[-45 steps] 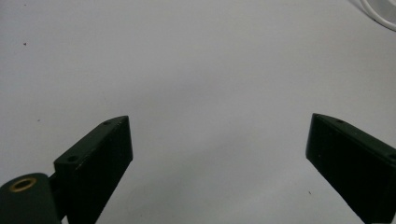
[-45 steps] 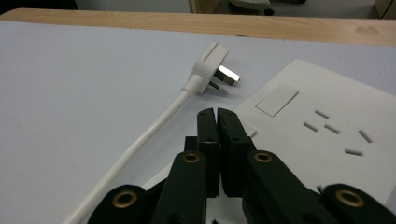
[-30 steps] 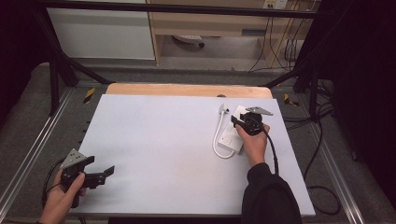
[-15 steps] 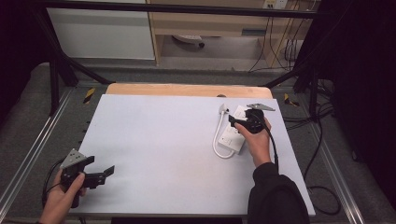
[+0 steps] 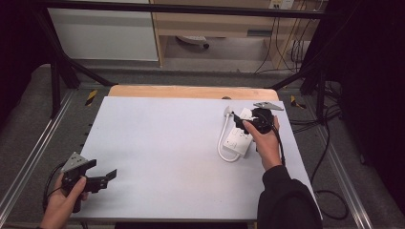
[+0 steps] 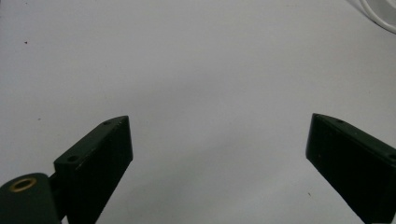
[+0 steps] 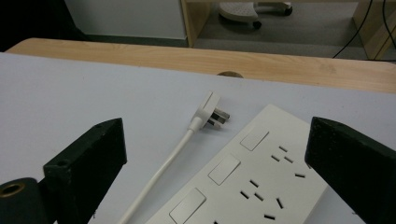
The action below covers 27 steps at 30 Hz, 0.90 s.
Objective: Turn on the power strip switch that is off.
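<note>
From the high view I see my right gripper [image 5: 244, 125] held over the white power strip [image 5: 237, 139], which lies flat on the counter [image 5: 167, 143] near its right edge, toward the far right corner. The strip's white cable [image 5: 222, 143] loops round its left side and ends in a plug [image 5: 226, 111] lying just beyond it. My left gripper [image 5: 102, 179] sits at the near left corner, low over the bare counter, well apart from the strip.

In the left gripper view, my two black fingers [image 6: 95, 161] stand wide apart with nothing between them, just the pale counter below. A bit of white cable [image 6: 378, 14] curves in at the top right corner.

In the right gripper view, my fingers [image 7: 88, 161] are spread wide and have just been opening; nothing is clamped between them. The power strip [image 7: 252, 182] lies below and between them, switches and sockets facing up, not touched by either finger. Its plug [image 7: 208, 109] rests on the counter just past the strip's far end, prongs toward the strip, with the cable [image 7: 161, 172] running back toward me along the strip's left side. The counter's wooden far edge [image 7: 280, 67] runs behind.
</note>
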Tool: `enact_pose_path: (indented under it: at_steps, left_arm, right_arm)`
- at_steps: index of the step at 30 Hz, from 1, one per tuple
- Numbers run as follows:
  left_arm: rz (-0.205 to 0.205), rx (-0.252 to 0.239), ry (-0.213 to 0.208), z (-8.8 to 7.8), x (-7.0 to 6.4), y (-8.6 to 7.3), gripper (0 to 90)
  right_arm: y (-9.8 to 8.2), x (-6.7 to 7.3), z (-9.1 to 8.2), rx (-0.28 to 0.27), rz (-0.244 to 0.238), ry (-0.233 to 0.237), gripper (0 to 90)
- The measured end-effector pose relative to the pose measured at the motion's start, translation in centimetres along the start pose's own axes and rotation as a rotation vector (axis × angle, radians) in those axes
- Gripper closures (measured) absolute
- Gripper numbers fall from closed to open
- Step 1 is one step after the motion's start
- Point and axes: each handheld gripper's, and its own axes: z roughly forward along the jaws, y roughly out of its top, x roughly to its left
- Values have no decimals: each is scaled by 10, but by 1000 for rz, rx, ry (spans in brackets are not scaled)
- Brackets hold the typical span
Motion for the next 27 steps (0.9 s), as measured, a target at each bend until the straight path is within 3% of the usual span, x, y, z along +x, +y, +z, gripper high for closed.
enact_pose_path:
  at_steps: [5,13,20,27]
  left_arm:
    - [-9,1,1,0,2,0,73]
    - [-15,-7,2,-1,2,0,73]
    - [-22,-4,7,-1,4,-1,73]
    - [-29,-9,10,-1,5,-1,73]
  right_arm:
    - [4,-2,-10,-43,28,-42,73]
    - [5,-10,-37,-87,35,-41,69]
    - [-7,-16,-64,-118,3,-22,64]
    - [-32,-20,-87,-126,-30,-2,66]
